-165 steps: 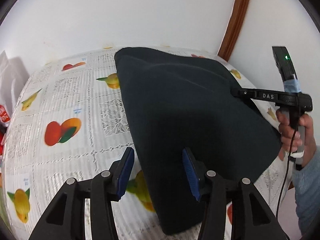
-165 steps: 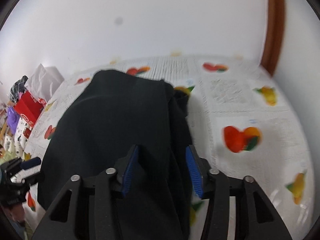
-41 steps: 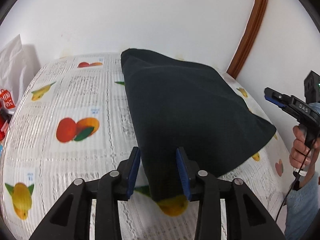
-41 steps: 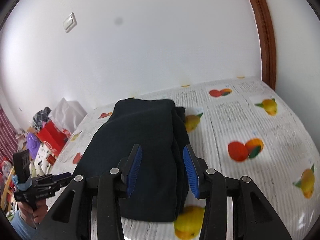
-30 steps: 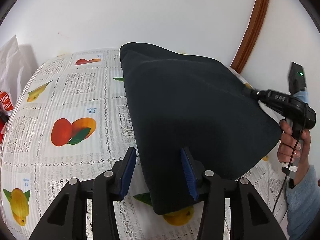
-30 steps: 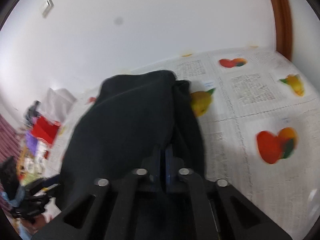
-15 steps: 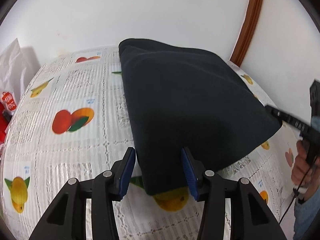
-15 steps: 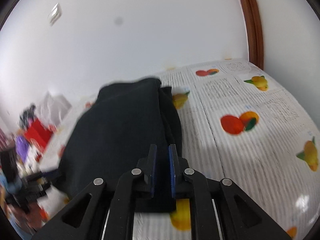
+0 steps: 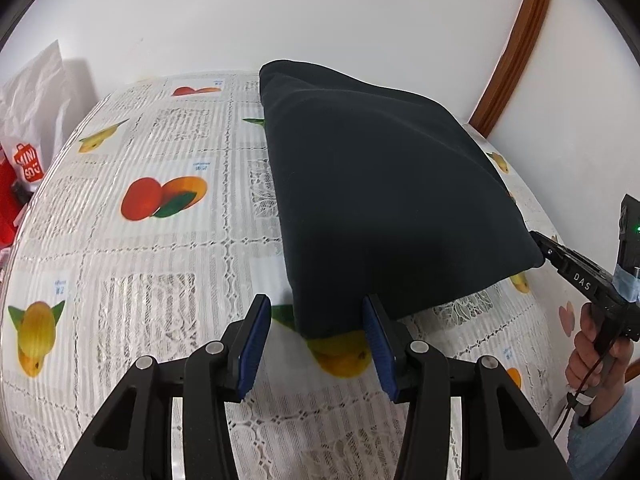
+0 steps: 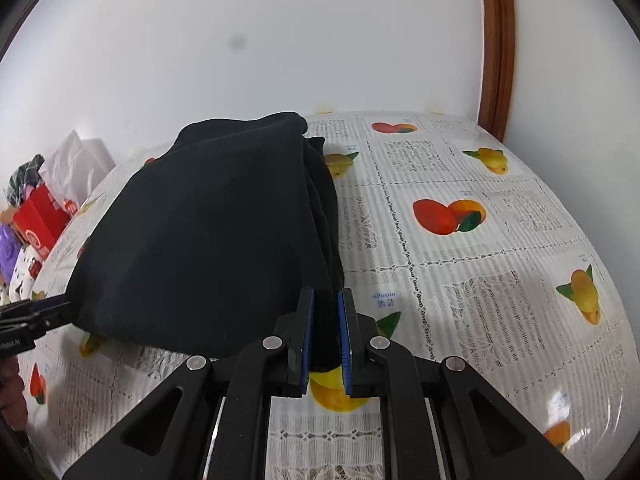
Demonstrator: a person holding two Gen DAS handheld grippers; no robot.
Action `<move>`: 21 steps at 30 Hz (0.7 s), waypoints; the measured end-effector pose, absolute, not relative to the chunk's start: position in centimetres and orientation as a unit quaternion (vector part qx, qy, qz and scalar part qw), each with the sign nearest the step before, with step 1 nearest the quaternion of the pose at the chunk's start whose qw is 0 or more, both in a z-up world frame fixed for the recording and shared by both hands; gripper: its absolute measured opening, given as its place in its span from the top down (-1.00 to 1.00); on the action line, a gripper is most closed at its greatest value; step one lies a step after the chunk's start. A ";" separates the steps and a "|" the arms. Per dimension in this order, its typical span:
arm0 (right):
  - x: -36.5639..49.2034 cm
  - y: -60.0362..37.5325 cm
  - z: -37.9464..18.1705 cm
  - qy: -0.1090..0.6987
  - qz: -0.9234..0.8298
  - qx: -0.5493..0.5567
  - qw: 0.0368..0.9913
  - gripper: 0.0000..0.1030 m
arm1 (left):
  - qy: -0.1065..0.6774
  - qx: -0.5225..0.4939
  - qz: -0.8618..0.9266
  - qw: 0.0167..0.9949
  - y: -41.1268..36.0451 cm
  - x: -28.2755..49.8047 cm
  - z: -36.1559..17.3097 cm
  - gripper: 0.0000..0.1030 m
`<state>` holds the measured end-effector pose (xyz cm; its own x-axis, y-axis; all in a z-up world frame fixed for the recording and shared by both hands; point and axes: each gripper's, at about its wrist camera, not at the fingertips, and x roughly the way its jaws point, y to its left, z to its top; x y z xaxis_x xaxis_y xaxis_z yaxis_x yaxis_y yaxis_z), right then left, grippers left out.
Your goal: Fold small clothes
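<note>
A dark folded garment (image 9: 380,200) lies on the fruit-print tablecloth (image 9: 160,240). My left gripper (image 9: 316,340) is open, and the garment's near corner sits between its blue pads without being pressed. The left pad stands clear of the cloth. In the right wrist view the garment (image 10: 208,232) spreads to the left, and my right gripper (image 10: 325,320) is shut on its near right corner, dark cloth filling the narrow gap. The left wrist view shows the right gripper (image 9: 548,250) tipped against the garment's right corner. At the far left of the right wrist view is the left gripper (image 10: 48,312).
A white bag and a red bag (image 9: 28,160) stand past the table's left edge, with more clutter (image 10: 36,216) there. A brown door frame (image 9: 516,40) runs up the white wall at the right. A hand (image 9: 592,356) holds the right gripper's handle.
The right gripper went from open to nearly shut and now sits at the garment's near right corner with cloth between its pads. The left gripper has hardly shifted.
</note>
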<state>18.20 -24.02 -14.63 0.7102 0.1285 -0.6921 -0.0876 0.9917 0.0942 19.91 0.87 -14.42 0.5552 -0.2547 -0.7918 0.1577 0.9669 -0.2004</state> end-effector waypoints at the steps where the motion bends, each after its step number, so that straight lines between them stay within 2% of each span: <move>1: 18.2 -24.0 -14.7 0.377 0.056 0.026 0.924 0.77 | 0.458 -0.051 -0.117 0.880 0.8 19.9 -14.5 0.11; 9: 17.3 -23.1 -13.4 0.392 0.023 0.016 0.920 0.73 | 0.463 -0.052 -0.094 0.880 0.7 18.8 -14.2 0.06; 12: 16.4 -23.5 -12.2 0.393 0.023 0.023 0.919 0.59 | 0.455 -0.037 -0.080 0.886 0.3 17.7 -13.1 -0.03; 14: 15.5 -23.8 -11.1 0.388 0.024 0.032 0.921 0.18 | 0.444 -0.035 -0.082 0.892 -0.1 16.6 -12.0 -0.11; 20: 10.6 -22.9 -6.6 0.352 0.026 0.012 0.936 -0.43 | 0.410 -0.026 -0.065 0.909 -1.4 13.0 -8.5 -0.32; 21: 10.0 -22.8 -6.2 0.349 0.024 0.009 0.937 -0.46 | 0.405 -0.026 -0.065 0.912 -1.4 12.4 -8.1 -0.36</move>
<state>9.99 -22.81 -6.21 0.7555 0.0523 -0.6531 -0.0393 0.9986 0.0345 12.38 -1.42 -8.05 0.6635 -0.1387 -0.7352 0.0970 0.9903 -0.0993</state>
